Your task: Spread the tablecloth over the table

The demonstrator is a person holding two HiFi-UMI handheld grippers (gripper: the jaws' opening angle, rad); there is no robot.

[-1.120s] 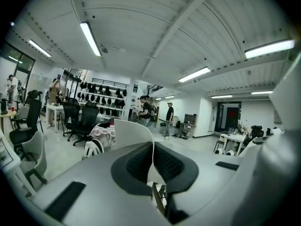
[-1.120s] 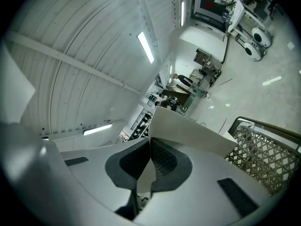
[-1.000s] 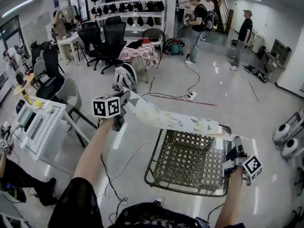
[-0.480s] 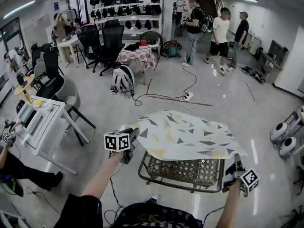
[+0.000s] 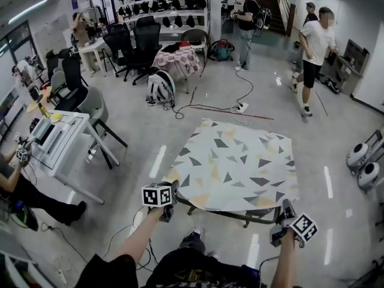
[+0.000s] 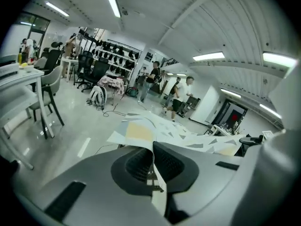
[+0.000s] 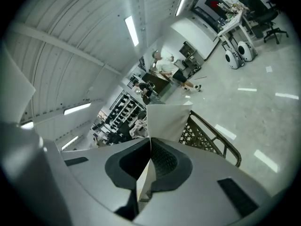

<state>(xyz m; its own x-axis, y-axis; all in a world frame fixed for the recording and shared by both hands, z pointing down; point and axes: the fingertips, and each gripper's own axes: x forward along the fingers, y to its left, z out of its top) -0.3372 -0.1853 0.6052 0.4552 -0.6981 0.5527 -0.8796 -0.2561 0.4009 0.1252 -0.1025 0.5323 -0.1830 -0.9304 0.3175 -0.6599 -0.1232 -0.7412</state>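
Tablecloth [image 5: 237, 164] is lying flat over the table [image 5: 228, 211], running away from both jaw sets. Left gripper [image 5: 172, 191] is pinching the near-left corner and right gripper [image 5: 284, 212] the near-right, jaws clamping cloth. The near edge is spanning between them, neither hand nearer. Count: one cloth, one table, two grippers.

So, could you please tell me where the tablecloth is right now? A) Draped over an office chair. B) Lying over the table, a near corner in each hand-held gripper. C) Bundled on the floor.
B: the tablecloth covers the table, and the left hand-held gripper and right hand-held gripper each clamp a near corner.
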